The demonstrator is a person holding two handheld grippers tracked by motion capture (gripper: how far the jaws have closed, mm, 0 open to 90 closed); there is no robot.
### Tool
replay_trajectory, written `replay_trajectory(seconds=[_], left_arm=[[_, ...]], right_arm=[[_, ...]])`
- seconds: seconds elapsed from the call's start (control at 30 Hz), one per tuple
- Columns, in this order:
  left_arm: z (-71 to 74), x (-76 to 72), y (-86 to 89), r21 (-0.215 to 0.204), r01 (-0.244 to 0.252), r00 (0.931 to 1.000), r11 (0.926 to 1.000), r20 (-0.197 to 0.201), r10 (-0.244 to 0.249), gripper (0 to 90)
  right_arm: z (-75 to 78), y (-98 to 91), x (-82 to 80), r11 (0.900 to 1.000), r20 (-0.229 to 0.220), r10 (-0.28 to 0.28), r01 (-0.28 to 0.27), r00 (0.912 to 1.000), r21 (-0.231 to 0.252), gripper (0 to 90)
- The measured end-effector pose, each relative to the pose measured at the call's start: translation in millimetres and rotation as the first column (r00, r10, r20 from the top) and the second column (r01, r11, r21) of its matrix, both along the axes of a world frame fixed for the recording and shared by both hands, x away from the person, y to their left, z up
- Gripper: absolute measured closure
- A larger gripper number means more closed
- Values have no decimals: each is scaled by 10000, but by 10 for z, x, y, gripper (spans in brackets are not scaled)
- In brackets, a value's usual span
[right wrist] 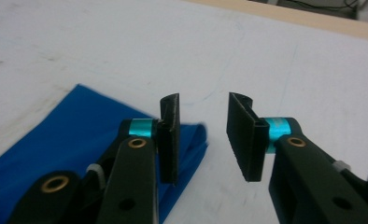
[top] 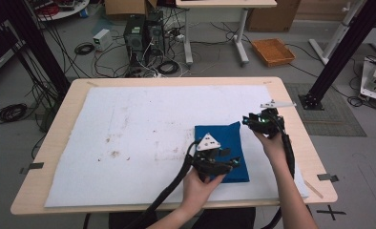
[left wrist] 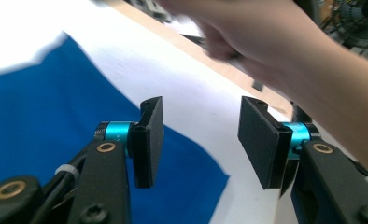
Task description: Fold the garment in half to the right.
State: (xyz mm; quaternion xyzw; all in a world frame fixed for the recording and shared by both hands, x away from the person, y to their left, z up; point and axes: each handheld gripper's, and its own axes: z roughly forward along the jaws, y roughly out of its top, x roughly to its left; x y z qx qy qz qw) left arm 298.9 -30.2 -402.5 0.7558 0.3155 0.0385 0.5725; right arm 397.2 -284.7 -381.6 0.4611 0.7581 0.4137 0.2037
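A light wooden table (top: pixel 291 119) carries a large white felt-like mat (top: pixel 143 138) that covers most of its top and shows a few brownish stains left of centre. On the right half of that mat lies a folded deep-blue cloth (top: pixel 231 143), a flat, roughly rectangular stack with its layered edges and corners showing in both gripper views. It looks light, limp and thin, so it would likely sag and unfold if lifted by a single point; it should not slip much on the felt, and nothing about it seems fragile. The best hold is judged to be at two corners or along a folded edge, pinching all layers together with the pads flat to the mat. The left gripper (left wrist: pixel 201 140) hovers over the cloth's near right corner with its jaws spread and nothing between them, bare mat showing in the gap. The right gripper (right wrist: pixel 203 135) sits just off the cloth's far right corner, jaws likewise parted and empty, one pad above the blue fold and the other over white mat. The person's right forearm (left wrist: pixel 289 60) crosses the upper part of the left gripper view.
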Motion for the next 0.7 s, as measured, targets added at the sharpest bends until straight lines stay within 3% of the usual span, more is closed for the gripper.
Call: replay_trajectory(seconds=[0.13,0.17,0.37,0.47,0.6,0.7], left_arm=[[128,-20,397,144,-478,9972,9988,590,469,496],[149,-22,508,172,-585,9963,9981,644,573,495],[199,-70,1177,466,-1426,9870,9887,813,1385,489],[184,-118,1465,544,-1808,9815,9820,738,1766,489],[133,-195,1753,475,-2161,9747,9752,694,2126,483],[92,-212,1894,392,-2328,9717,9717,500,2308,477]], right_arm=[[-105,-90,-448,9948,199,223,-242,9996,992,635],[-149,-99,-558,9935,158,439,-453,9989,1044,635],[-389,-144,-1153,9837,-556,950,-852,9939,1586,645],[-497,-138,-1292,9766,-1077,1096,-869,9881,1966,645],[-611,-80,-1362,9766,-1374,1216,-938,9830,1933,664],[-670,-45,-1364,9809,-1513,1271,-1015,9803,1660,814]])
